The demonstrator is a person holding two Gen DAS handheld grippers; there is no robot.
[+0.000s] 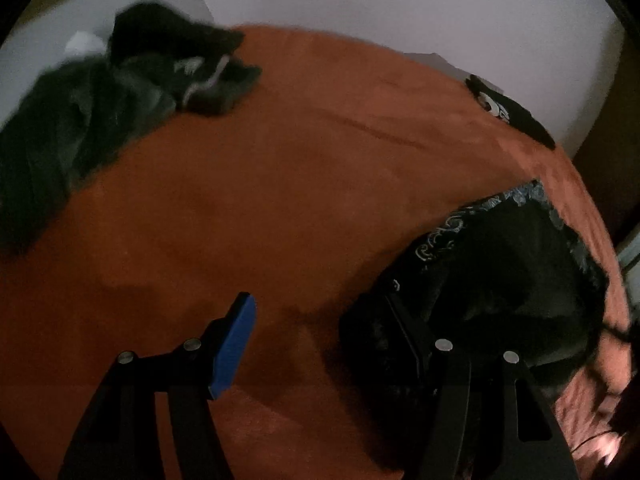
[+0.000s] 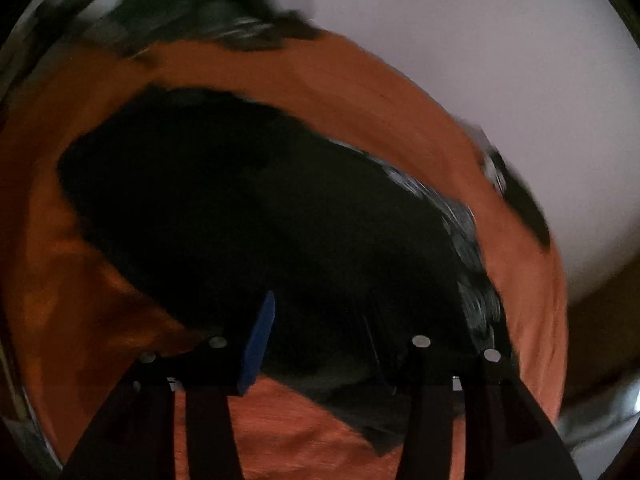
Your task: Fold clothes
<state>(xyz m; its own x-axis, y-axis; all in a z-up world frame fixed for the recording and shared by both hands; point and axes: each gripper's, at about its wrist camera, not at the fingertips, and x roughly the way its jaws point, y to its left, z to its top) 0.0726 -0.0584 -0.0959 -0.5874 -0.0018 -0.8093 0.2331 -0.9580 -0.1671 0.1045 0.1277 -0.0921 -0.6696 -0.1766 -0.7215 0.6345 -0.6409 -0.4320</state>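
A black garment with a pale swirl print (image 1: 500, 272) lies on the orange blanket (image 1: 280, 160) at the right of the left wrist view. My left gripper (image 1: 320, 308) stands open over bare blanket. Its blue pad (image 1: 236, 344) is on the left, and its right finger sits at the garment's left edge. In the blurred right wrist view the same black garment (image 2: 260, 208) spreads across the middle. My right gripper (image 2: 332, 332) hangs open over its near edge, with the pads clear of the cloth.
A heap of dark clothes (image 1: 80, 120) lies at the blanket's far left, also seen as a heap (image 2: 220, 20) at the top. A small folded black item with white print (image 1: 508, 112) sits at the far right edge. A pale wall (image 1: 400, 0) stands behind.
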